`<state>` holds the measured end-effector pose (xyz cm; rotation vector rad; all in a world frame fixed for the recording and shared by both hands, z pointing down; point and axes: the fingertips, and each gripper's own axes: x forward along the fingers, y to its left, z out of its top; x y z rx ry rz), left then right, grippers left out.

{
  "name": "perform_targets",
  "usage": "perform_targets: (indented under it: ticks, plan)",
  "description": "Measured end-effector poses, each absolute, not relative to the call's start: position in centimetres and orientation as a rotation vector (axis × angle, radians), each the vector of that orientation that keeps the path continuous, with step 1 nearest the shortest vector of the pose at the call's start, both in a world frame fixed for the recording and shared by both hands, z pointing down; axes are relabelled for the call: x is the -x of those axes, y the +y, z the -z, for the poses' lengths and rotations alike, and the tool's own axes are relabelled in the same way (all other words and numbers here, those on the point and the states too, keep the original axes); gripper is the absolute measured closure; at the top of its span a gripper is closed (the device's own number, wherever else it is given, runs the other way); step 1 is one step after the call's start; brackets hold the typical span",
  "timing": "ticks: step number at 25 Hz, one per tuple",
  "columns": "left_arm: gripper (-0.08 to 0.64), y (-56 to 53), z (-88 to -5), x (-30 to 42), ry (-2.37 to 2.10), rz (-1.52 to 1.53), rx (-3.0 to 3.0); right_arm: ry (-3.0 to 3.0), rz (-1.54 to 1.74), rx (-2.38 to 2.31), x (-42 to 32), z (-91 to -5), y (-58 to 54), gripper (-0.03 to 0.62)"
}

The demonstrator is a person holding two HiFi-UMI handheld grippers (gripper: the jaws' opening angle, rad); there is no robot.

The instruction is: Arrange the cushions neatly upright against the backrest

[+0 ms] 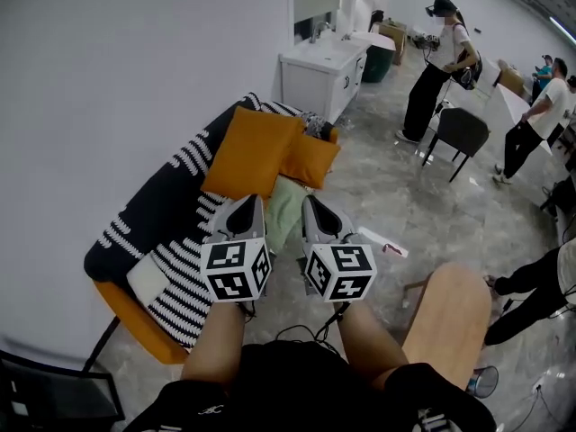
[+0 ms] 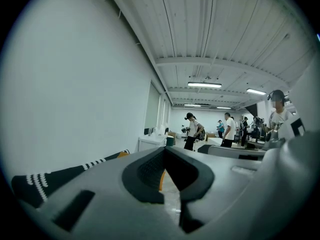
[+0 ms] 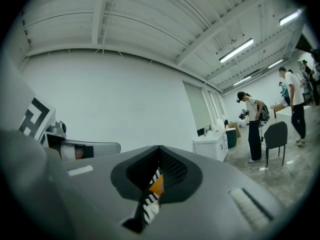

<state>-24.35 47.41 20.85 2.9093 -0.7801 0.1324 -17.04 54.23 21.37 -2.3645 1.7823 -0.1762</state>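
Green cushion (image 1: 286,211), head view only

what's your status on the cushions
Left tool and right tool shut, empty. Large orange cushion, small orange cushion, green cushion on sofa, unheld. Nothing blocking.

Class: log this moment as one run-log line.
left gripper: shut, empty | right gripper: shut, empty | large orange cushion, small orange cushion, pale green cushion: on sofa, not held

White wall (image 1: 108,79), grey marbled floor (image 1: 396,201), white cabinet (image 1: 319,77), dark chair (image 1: 461,131), strip lights (image 2: 205,84) on ribbed ceiling (image 2: 225,29).
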Motion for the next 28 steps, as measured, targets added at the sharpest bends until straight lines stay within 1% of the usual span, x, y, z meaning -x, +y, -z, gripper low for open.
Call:
perform_targets:
  ticks: [9, 16, 28]
  plan:
    - [0.554, 50.9, -21.2, 20.9, -0.752, -0.127, -2.926, 1.766, 0.188, 2.353, 14.2, -22.3, 58.3, 0.583]
    - [0.554, 52.4, -20.7, 17.5, -0.68, -0.121, -2.951, 1.732, 0.013, 2.449, 11.5, -20.2, 59.9, 0.583]
    - [0.554, 50.4, -21.7, 12.1, -0.572, -0.123, -2.978, 1.624, 0.013, 2.543, 6.4, -21.2, 58.0, 0.583]
